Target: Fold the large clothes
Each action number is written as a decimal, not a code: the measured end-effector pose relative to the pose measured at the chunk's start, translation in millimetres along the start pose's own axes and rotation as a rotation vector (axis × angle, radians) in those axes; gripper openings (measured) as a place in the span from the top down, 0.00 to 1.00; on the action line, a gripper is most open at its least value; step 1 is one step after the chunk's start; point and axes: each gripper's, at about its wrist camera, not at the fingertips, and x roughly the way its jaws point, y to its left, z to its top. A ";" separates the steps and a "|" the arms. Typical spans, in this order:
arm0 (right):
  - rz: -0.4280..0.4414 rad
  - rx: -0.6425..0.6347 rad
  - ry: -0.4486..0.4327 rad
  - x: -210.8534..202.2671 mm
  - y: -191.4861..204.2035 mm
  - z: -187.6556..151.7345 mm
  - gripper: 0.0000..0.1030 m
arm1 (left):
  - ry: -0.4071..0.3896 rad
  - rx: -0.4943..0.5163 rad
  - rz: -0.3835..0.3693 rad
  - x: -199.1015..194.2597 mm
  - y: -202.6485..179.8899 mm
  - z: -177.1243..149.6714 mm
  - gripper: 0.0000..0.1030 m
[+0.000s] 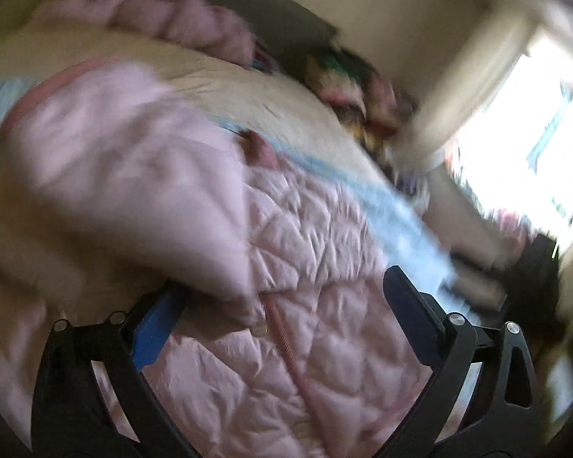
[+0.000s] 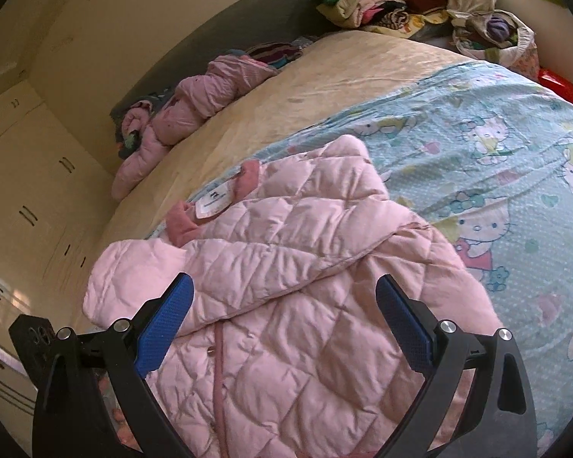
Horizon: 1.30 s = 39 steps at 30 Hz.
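- Left tongs point(image 1: 282, 297) are released wide above the pink quilted jacket point(image 1: 317, 267).
- Right tongs point(image 2: 282, 294) are also released, gripping nothing.
- The jacket lies on the bed point(image 2: 324, 87).

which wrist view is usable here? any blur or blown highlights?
Left wrist: heavy motion blur over the pink quilted jacket, and the window is blown out white. Right wrist: sharp, evenly lit, jacket and cartoon bedsheet clear; fisheye bending only.

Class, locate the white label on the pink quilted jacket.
In the right wrist view, the white label sits left of centre inside the pink quilted jacket collar, between darker pink collar ends.
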 end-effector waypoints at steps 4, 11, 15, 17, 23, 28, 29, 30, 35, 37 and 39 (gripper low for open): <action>0.002 0.000 0.020 7.1 3.2 -6.0 0.07 | -0.133 -0.076 0.079 -19.1 19.7 9.0 0.09; 0.003 -0.012 0.019 10.3 6.8 -11.5 0.07 | -0.220 -0.168 0.098 -27.3 51.4 19.8 0.18; 0.000 -0.018 0.032 16.9 7.6 -16.8 0.07 | -0.277 -0.144 0.073 -34.2 52.1 27.5 0.85; 0.000 -0.016 0.034 18.6 6.5 -18.1 0.07 | -0.278 -0.125 0.016 -32.8 46.9 32.7 0.86; -0.001 0.000 0.039 23.2 1.0 -20.8 0.07 | -0.238 0.064 -0.169 -23.3 -1.3 30.0 0.85; -0.007 0.025 0.037 24.5 -7.1 -20.1 0.07 | -0.112 0.144 -0.237 4.5 -33.6 14.5 0.75; -0.008 0.032 0.036 24.5 -9.0 -20.0 0.07 | -0.085 0.164 -0.241 9.8 -38.7 10.9 0.69; -0.009 0.039 0.035 24.6 -10.8 -19.9 0.07 | -0.064 0.189 -0.235 14.6 -44.0 6.9 0.58; -0.008 0.057 0.035 24.9 -17.1 -19.5 0.07 | 0.021 0.288 -0.212 26.2 -60.5 -9.7 0.29; -0.008 0.057 0.032 24.7 -17.4 -18.4 0.07 | 0.022 0.298 -0.213 25.1 -58.4 -12.7 0.20; -0.008 0.054 0.030 25.0 -17.2 -17.5 0.07 | 0.013 0.290 -0.218 21.6 -57.0 -9.2 0.11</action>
